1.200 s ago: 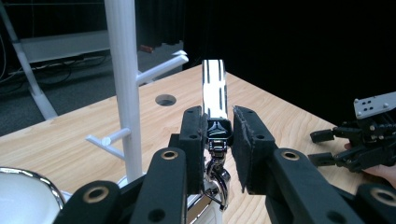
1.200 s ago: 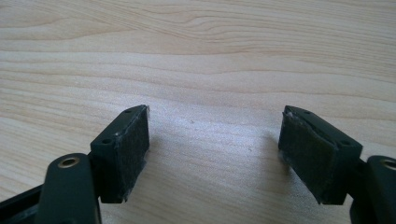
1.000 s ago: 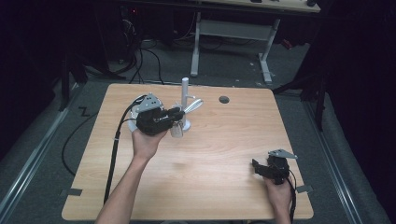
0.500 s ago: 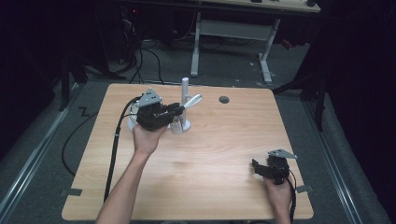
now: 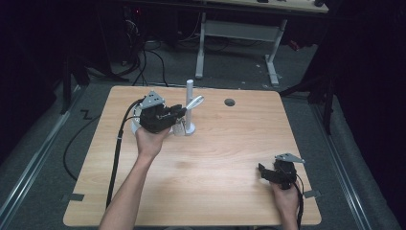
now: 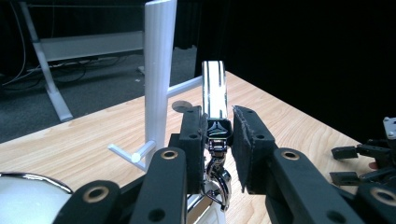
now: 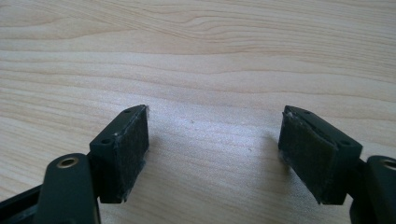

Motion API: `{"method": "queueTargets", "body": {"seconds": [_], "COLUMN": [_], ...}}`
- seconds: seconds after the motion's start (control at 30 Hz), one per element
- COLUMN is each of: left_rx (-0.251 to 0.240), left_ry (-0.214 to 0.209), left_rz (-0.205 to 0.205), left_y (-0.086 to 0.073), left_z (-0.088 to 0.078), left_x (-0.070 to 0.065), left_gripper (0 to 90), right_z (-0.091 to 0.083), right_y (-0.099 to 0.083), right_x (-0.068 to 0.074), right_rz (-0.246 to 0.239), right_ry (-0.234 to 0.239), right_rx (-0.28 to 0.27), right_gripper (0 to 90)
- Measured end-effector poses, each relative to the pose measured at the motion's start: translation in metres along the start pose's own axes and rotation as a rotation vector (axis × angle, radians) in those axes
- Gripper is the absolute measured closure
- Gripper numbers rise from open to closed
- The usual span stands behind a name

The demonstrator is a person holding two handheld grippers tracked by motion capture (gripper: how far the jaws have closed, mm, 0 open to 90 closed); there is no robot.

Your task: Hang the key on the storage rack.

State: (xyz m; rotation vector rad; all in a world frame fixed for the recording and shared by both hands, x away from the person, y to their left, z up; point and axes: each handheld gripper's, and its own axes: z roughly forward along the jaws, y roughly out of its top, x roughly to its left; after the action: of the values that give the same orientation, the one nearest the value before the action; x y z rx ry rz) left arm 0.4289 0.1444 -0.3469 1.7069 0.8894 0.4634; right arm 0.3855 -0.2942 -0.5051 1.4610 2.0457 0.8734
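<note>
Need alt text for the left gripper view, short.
The left gripper pinches a shiny metal keychain between its black fingers, strap upright and clasp hanging below. A white peg stand rises just behind on the wooden table, with the other gripper at far right.

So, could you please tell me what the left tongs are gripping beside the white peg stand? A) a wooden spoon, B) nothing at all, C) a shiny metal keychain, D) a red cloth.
C: in the left gripper view the left tongs are shut on a shiny metal keychain, its clasp hanging below, right of the white peg stand.
</note>
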Motion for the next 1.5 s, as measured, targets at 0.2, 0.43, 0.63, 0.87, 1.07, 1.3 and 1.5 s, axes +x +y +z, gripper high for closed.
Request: {"method": "queueTargets", "body": {"seconds": [0.2,0.43,0.63,0.87,1.07,1.3,1.5], "left_rx": [0.014,0.045,0.072,0.103,0.119,0.134,0.158], "left_ry": [0.017,0.041,0.058,0.08,0.095,0.099,0.098], "left_rz": [-0.007,0.003,0.024,0.043,0.053,0.05,0.035], "left_y": [-0.005,-0.011,-0.014,-0.018,-0.022,-0.025,-0.029], "left_z": [0.002,0.007,0.013,0.021,0.027,0.032,0.039], "left_x": [0.004,0.005,0.003,0.002,0.001,0.002,0.005], "left_gripper": [74.4,74.3,74.3,74.3,74.3,74.3,74.2], "right_z": [0.0,0.0,0.0,0.0,0.0,0.0,0.0], "right_y": [0.0,0.0,0.0,0.0,0.0,0.0,0.0], "right_x": [0.0,0.0,0.0,0.0,0.0,0.0,0.0], "right_rz": [-0.001,-0.002,-0.003,-0.003,-0.003,-0.003,-0.003], "right_ry": [0.0,0.0,0.0,0.0,0.0,0.0,0.0], "right_rx": [0.0,0.0,0.0,0.0,0.0,0.0,0.0], "right_gripper": [24.5,24.5,24.5,24.4,24.4,24.5,24.4]}}
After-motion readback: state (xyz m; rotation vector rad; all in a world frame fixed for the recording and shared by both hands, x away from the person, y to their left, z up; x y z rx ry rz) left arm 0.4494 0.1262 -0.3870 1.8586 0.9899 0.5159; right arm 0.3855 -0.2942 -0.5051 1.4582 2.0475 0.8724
